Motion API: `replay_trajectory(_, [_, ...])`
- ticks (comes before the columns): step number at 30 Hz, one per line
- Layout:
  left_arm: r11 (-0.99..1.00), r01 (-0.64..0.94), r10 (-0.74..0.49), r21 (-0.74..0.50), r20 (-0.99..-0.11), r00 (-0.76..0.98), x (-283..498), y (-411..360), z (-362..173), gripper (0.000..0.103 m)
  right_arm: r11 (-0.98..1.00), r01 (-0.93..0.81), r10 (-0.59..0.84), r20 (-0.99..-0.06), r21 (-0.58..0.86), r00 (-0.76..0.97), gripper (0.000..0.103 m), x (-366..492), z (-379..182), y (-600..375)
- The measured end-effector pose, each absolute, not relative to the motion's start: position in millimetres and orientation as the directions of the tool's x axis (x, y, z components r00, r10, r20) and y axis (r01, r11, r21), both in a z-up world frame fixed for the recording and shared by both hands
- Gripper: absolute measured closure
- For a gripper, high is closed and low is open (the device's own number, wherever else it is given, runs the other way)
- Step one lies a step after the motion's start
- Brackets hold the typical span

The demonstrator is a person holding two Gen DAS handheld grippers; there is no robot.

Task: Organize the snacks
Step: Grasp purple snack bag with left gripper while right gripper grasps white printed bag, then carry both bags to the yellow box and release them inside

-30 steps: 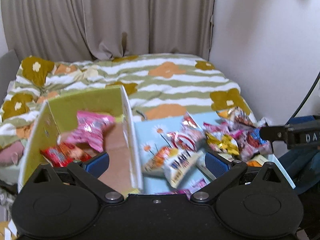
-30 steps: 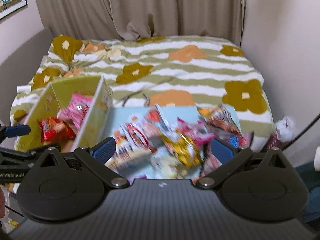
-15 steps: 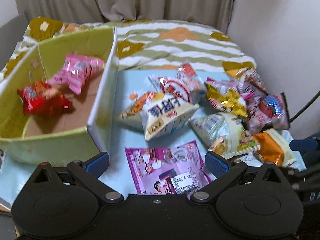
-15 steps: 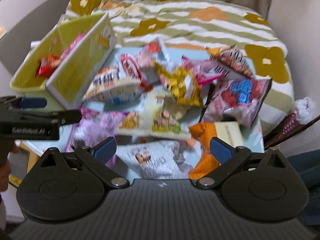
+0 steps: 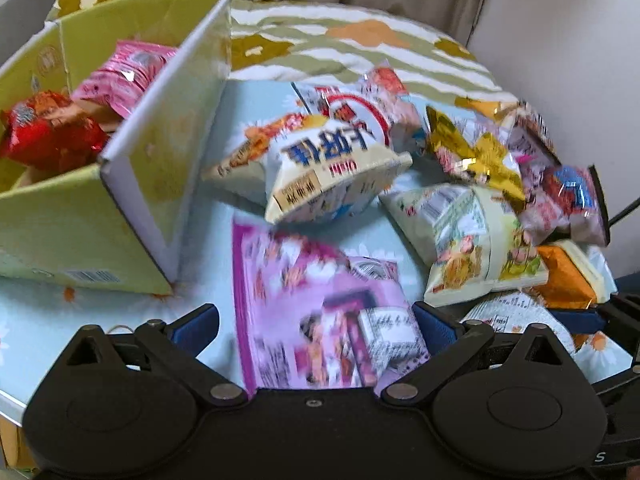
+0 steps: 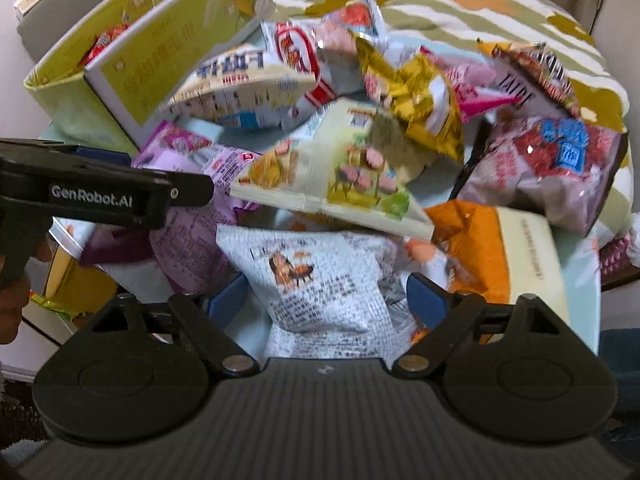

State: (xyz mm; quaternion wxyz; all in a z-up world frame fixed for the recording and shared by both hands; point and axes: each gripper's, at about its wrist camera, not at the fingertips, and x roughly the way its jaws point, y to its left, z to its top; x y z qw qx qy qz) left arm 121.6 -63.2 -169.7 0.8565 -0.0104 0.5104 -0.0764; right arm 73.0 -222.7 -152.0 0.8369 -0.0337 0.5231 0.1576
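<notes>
While both claws sink onto overlapping packets, a double pick-up looks likely.
Left wrist view: left claw [image 5: 316, 322] has just been narrowing yet stands wide, astride the purple packet [image 5: 316, 316], pads not pressing; closing could drag the cream packet [image 5: 476, 248] at two o'clock. Green box [image 5: 168, 152] at ten o'clock holds red and pink packets. Right wrist view: right claw [image 6: 328, 300] gapes around the white packet [image 6: 320, 280]; the pale green packet [image 6: 332, 176] overlaps it at twelve o'clock.
</notes>
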Motion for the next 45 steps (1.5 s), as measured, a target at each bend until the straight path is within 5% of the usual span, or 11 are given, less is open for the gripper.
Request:
replay_trajectory(12, [0.983, 0.153, -0.163, -0.103, -0.877, 0.453, 115.6, -62.3, -176.9, 0.030, 0.945, -0.312, 0.217, -0.893, 0.092, 0.394, 0.000, 72.0, -160.7, -216.1])
replay_trajectory(21, [0.985, 0.146, -0.151, -0.092, -0.867, 0.474, 104.3, -53.1, -171.3, 0.032, 0.943, -0.323, 0.207, -0.899, 0.078, 0.385, 0.001, 71.4, -170.6, -207.7])
replay_trajectory(29, [0.987, 0.132, -0.144, -0.090, -0.859, 0.491, 97.4, -45.2, -167.8, 0.033, 0.947, -0.305, 0.220, -0.897, 0.103, 0.383, 0.023, 71.4, -170.0, -207.0])
replay_trajectory(45, [0.992, 0.114, -0.116, -0.061, -0.812, 0.572, 69.4, -26.8, -119.2, 0.033, 0.929, -0.338, 0.288, -0.867, 0.150, 0.407, 0.025, 64.9, -128.3, -189.5])
